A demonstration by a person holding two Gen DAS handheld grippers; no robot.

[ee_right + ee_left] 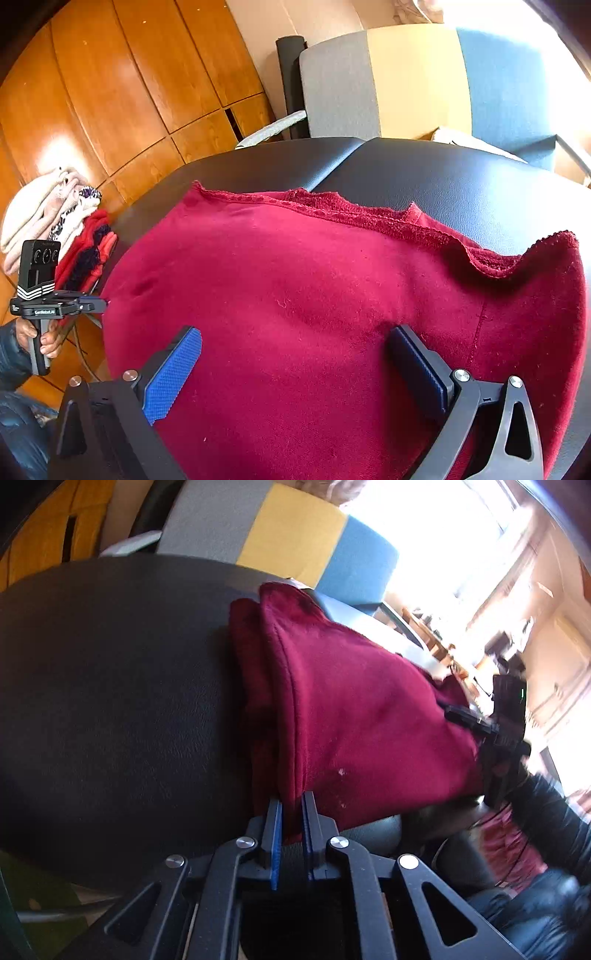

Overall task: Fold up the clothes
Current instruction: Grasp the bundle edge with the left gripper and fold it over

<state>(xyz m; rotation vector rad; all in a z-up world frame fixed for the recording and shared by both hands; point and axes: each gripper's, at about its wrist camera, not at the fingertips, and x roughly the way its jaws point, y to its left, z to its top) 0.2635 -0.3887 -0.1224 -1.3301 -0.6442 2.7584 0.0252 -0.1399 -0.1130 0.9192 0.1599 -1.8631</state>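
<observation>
Dark red garment (314, 314) spread across the black tabletop (461, 184), its ragged far hem lying short of the far rim, bare black surface beyond. Left gripper (291, 812) pinched narrow on a garment edge at the near rim, cloth caught between the blue pads (275, 834). Right gripper (295, 365) spread wide over the cloth, holding nothing. Broad bare tabletop (110, 701) beside the garment in the left wrist view. Only in the right wrist view: a pile of folded clothes (55, 229) off the tabletop's left side, wooden panelling behind, and the left gripper's handle in a hand (40, 338). Grey, yellow and blue chair (406, 81) past the far rim.
</observation>
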